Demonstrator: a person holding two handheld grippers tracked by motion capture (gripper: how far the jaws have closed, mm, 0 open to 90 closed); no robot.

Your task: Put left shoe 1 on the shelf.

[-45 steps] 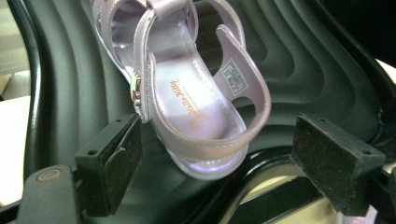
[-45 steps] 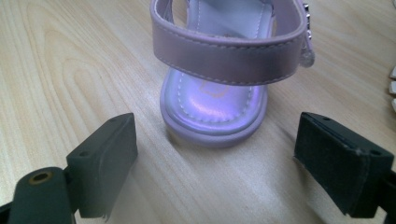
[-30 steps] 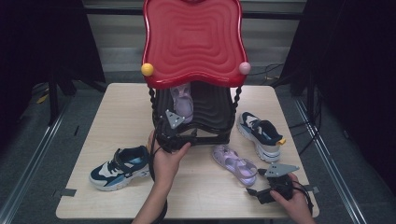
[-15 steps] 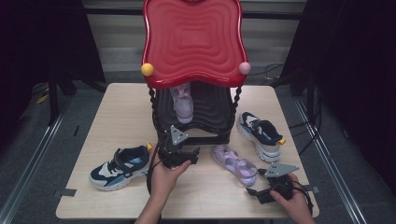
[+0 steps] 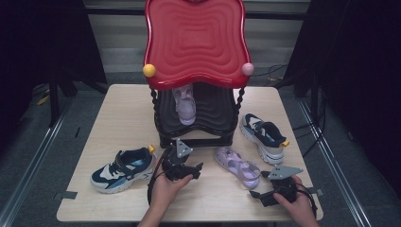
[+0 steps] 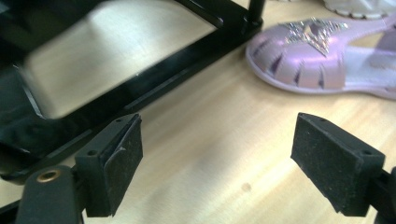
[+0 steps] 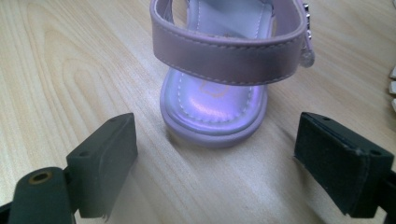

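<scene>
The left gripper (image 5: 191, 166) hangs low over the table (image 5: 118, 109), just in front of the black shoe rack (image 5: 198, 137), jaws spread wide with nothing between them but bare wood. In the left gripper view the rack's dark base rail crosses ahead of the left jaw, and the toe of the lilac sandal (image 6: 327, 60) lies beyond the right jaw, off to that side and not between the pads. Over at the near right corner, the right gripper (image 5: 265, 195) sits down by the table edge, also wide open and holding nothing. In the right gripper view the sandal's heel (image 7: 215, 112) points straight at the gap, strap arching above it, lying just ahead of the fingertips and clear of both pads. From above, the sandal lies flat between the two grippers, toe toward the rack. A second lilac shoe (image 5: 184, 105) stands on the rack's lower shelf under the red top (image 5: 194, 42). A navy sneaker (image 5: 123, 168) lies left of the left hand, its mate (image 5: 262, 137) right of the rack.
</scene>
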